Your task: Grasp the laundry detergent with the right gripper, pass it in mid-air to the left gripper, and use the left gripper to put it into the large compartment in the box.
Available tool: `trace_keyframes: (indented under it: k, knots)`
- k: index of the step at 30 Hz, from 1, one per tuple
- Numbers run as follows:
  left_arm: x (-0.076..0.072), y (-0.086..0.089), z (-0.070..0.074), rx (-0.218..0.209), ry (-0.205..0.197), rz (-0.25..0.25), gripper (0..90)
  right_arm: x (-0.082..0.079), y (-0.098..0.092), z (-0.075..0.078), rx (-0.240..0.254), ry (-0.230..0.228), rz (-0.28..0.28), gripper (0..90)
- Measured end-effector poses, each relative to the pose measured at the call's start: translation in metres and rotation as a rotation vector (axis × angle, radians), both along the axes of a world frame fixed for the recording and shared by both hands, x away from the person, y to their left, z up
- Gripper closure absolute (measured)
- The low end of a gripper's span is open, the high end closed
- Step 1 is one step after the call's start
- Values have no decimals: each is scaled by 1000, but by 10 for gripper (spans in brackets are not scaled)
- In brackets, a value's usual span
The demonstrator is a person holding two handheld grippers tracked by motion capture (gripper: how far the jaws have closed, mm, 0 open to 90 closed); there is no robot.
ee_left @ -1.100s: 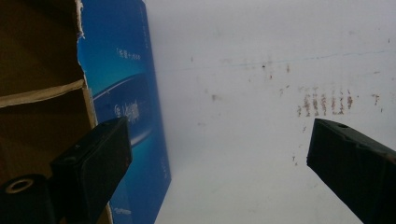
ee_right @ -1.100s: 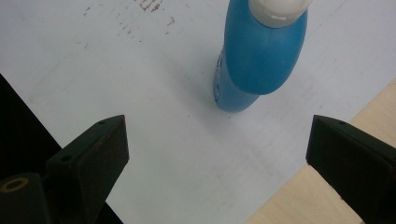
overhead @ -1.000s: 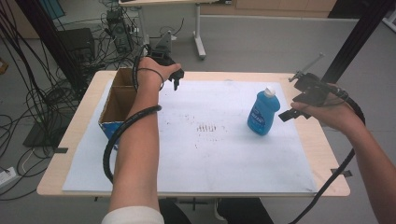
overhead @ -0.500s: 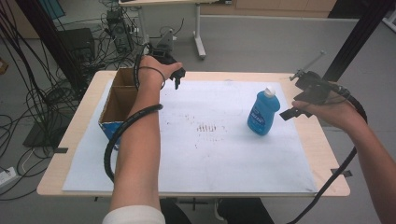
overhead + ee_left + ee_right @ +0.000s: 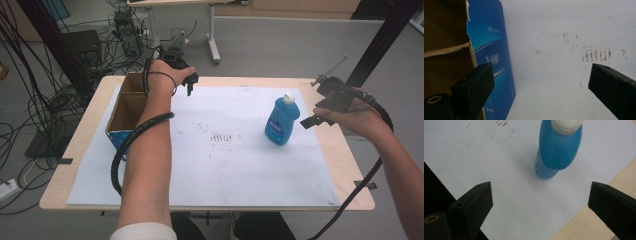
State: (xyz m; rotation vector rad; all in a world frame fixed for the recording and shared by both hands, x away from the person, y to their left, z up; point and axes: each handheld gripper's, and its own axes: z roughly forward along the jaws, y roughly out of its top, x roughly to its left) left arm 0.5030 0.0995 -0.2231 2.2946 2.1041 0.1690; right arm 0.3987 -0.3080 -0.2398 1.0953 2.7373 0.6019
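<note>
Blue bottle stands upright on the white sheet, right of centre, white cap up. Right gripper is just beside it, jaws wide apart, nothing held. Left gripper hangs near the far table edge, beside the cardboard box, jaws also apart and empty.

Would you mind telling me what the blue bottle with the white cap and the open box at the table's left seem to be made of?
The blue bottle with the white cap looks like smooth, slightly glossy plastic, judging by its soft sheen. The open box appears to be cardboard: matte brown inside, with a torn raw edge and a glossy blue printed outside.
</note>
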Motion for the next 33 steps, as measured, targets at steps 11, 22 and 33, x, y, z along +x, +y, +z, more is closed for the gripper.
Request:
trace_keyframes:
  k: [11, 22, 33]
  knots:
    - [-1, 2, 2, 5, 0, 1, 71, 2, 0, 1, 4, -6, 5, 55]
    - [0, -3, 1, 2, -1, -7, 70, 3, -3, -3, 18, -11, 3, 50]
    - [1, -2, 0, 5, -1, -8, 71, 14, -8, -15, 28, 0, -1, 42]
